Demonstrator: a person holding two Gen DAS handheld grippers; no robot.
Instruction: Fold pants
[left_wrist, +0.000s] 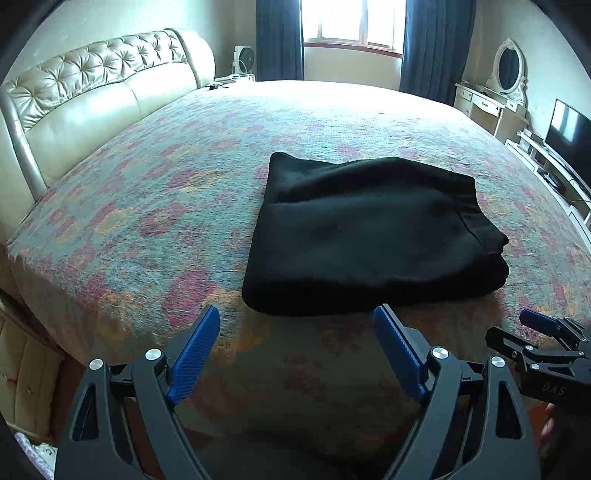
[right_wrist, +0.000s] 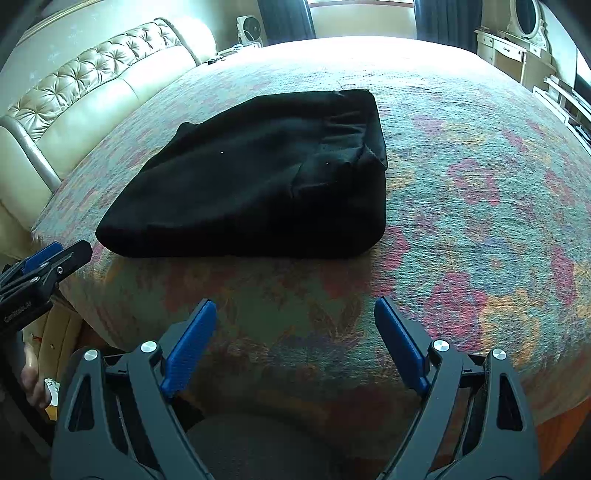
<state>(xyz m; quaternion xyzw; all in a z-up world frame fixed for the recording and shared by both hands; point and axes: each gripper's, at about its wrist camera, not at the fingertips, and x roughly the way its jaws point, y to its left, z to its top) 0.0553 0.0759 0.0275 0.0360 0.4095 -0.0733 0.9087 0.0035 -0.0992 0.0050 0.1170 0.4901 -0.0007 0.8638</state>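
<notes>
Pants (left_wrist: 369, 236): black, lying as a compact stacked rectangle on the bed (left_wrist: 166, 184), near its front edge and well short of the headboard (left_wrist: 92, 85). Several layers show at the right end, so the folding looks done or nearly so.
Why there: the spot is within easy reach of the bed edge where both tools hover; the flat cover gives room to press and square the bundle.
Left gripper (left_wrist: 295, 328): fingers spread wide, nothing between them, tips just short of the pants' near edge, not touching cloth. Reads as released or waiting.
Right gripper (right_wrist: 295, 317): fingers likewise wide apart and empty, over bare cover in front of the pants, a little farther from the fabric.
Pairing: each tool shows at the edge of the other's view, side by side, both angled down at the bundle.
Judgement: no grip is needed unless the loose right-hand corner wants tidying.
Surroundings: window (left_wrist: 351, 22) behind, dresser (left_wrist: 487, 103) at right.
</notes>
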